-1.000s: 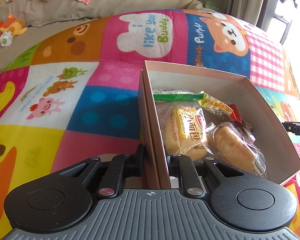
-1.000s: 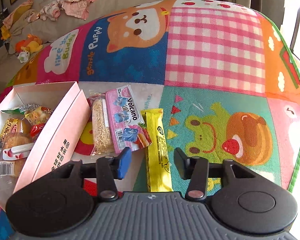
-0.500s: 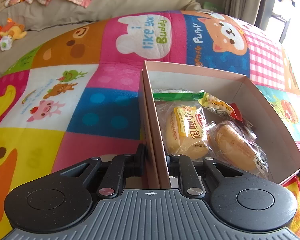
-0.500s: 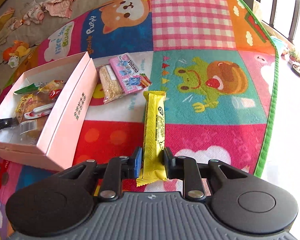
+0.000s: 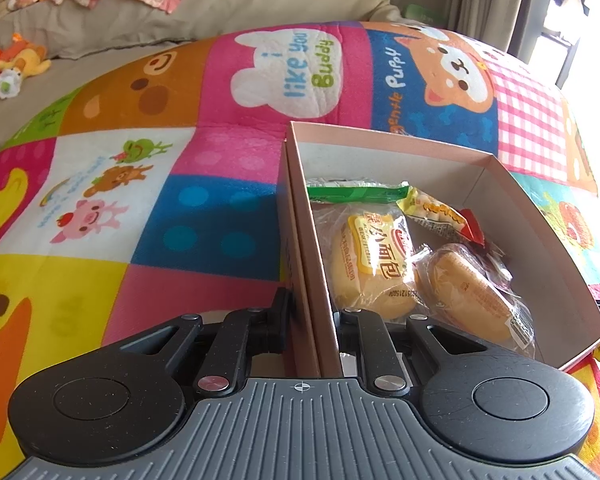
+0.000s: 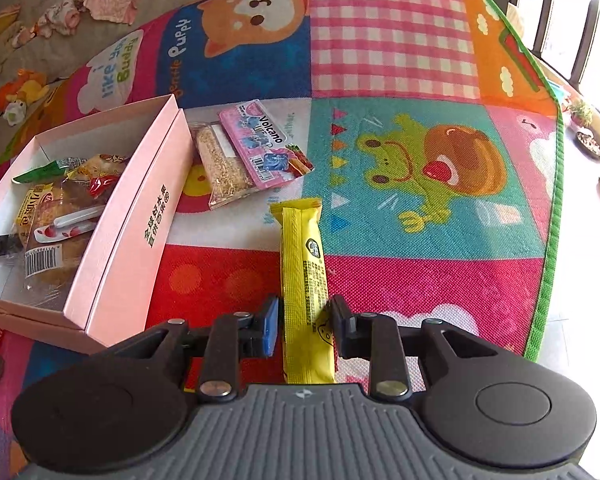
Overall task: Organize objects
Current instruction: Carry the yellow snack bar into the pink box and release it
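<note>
My left gripper [image 5: 312, 316] is shut on the near left wall of the pink box [image 5: 300, 216], one finger outside and one inside. The box holds wrapped buns [image 5: 370, 264], a green packet [image 5: 356, 193] and a yellow-red packet [image 5: 436, 212]. My right gripper [image 6: 304, 320] is shut on a yellow snack bar [image 6: 302, 264] and holds it lifted above the mat, to the right of the pink box [image 6: 136, 216]. A pink Volcano packet [image 6: 266, 144] and a grain bar [image 6: 222, 164] lie on the mat beside the box.
A colourful cartoon play mat [image 6: 392, 48] covers the floor. A beige sofa [image 5: 100, 20] with clothes and soft toys [image 5: 16, 64] stands behind. The mat's green edge [image 6: 550, 216] and bare floor with small dishes lie to the right.
My right gripper closed on the yellow bar and lifted it off the mat, pulling back and up. My left gripper kept its hold on the box wall.
</note>
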The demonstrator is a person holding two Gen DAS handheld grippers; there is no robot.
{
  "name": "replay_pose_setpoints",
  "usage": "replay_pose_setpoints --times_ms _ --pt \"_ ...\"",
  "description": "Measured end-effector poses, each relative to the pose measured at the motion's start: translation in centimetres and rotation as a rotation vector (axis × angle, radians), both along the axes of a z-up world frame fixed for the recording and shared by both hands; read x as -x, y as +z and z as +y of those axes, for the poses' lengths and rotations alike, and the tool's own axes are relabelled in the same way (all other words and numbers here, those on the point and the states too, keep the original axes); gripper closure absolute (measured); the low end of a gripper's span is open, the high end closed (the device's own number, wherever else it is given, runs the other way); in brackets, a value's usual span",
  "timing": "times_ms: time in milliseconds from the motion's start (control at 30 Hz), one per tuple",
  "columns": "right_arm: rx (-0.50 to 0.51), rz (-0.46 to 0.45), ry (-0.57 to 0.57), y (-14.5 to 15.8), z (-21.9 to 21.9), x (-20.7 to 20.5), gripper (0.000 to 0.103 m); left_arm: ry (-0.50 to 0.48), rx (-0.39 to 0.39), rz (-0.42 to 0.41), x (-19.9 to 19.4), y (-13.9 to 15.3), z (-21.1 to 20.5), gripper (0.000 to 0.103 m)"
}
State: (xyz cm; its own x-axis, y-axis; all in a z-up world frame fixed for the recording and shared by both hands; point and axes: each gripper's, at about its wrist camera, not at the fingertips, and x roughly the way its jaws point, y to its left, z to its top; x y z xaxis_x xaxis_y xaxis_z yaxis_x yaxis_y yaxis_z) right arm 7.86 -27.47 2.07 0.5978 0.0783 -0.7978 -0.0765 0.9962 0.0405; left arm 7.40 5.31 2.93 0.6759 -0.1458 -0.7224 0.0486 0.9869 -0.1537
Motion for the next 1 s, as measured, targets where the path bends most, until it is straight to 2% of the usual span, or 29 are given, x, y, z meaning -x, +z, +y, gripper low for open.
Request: replay_pose_setpoints --times_ms 133,467,733,1000 --pt "0.036 -0.001 0.015 0.0 0.6 -0.5 0.077 0.000 0.000 0.000 0.0 0.0 0.0 0.086" --pt "0.037 0.029 -0.011 0.6 -0.4 1.5 0.079 0.001 -0.001 0.004 -0.1 0.0 0.0 0.086" --pt "-0.027 0.030 -0.010 2.5 -0.9 7.2 0.079 0.006 -0.009 0.017 -0.2 0.0 -0.1 0.087" --pt "-0.098 0.041 0.045 3.7 0.9 12.8 0.079 0.014 -0.011 0.023 -0.2 0.0 -0.2 0.087"
